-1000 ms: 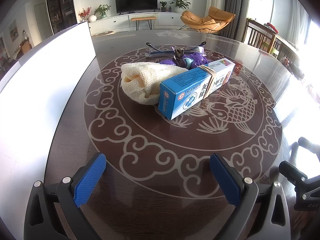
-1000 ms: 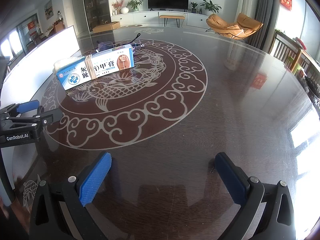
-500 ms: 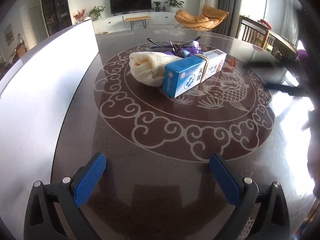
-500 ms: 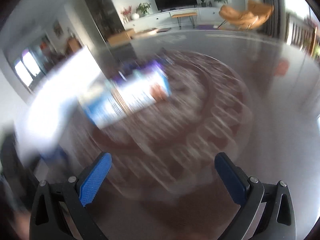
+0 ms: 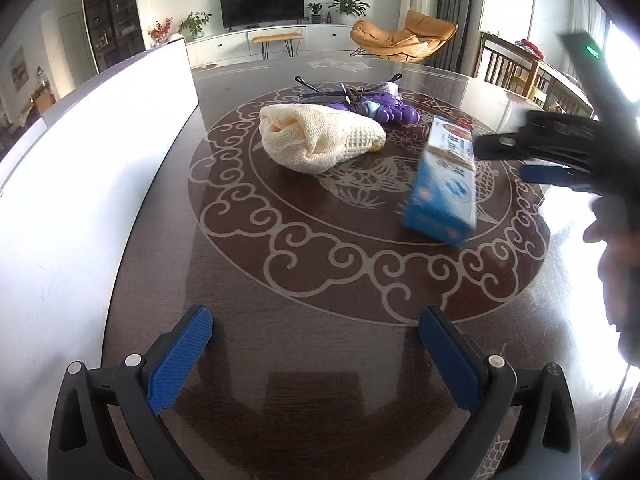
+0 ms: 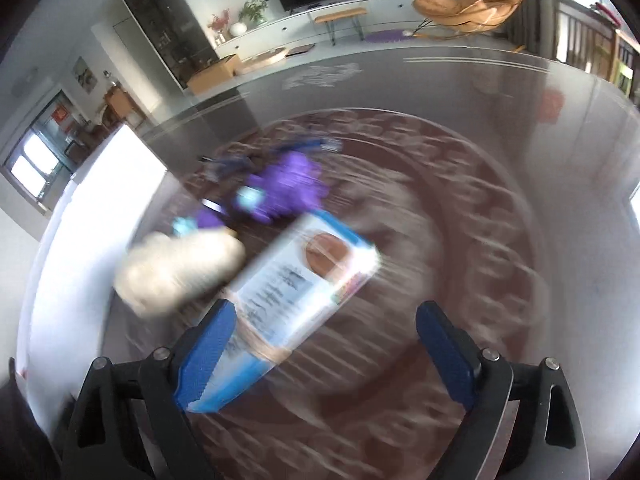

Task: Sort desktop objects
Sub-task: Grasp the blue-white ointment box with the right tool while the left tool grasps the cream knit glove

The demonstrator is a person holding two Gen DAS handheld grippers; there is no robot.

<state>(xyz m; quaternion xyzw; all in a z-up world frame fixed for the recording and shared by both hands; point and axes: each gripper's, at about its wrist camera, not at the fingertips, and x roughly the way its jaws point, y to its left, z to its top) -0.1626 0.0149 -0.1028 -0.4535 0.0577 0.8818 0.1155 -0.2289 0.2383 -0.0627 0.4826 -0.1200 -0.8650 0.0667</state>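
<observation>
A blue and white medicine box (image 5: 442, 188) with a rubber band around it lies right of centre on the dark patterned table (image 5: 320, 280). In the blurred right wrist view the box (image 6: 296, 300) sits between the jaws of my right gripper (image 6: 324, 344), close against the left pad. The right pad stands well clear of it, and the jaws are closing. From the left wrist view my right gripper (image 5: 516, 160) reaches the box's far end. A cream knitted cloth (image 5: 320, 140) and a purple toy (image 5: 384, 108) lie behind. My left gripper (image 5: 316, 344) hangs open over bare table.
A tall white panel (image 5: 80, 160) runs along the table's left side. Dark cords lie by the purple toy at the back. A person's hand (image 5: 616, 280) shows at the right edge. Chairs stand beyond the table on the right.
The box has come away from the cloth and swung to the right. My right gripper swept in from the right until the box lay between its jaws. The left gripper pulled back slightly.
</observation>
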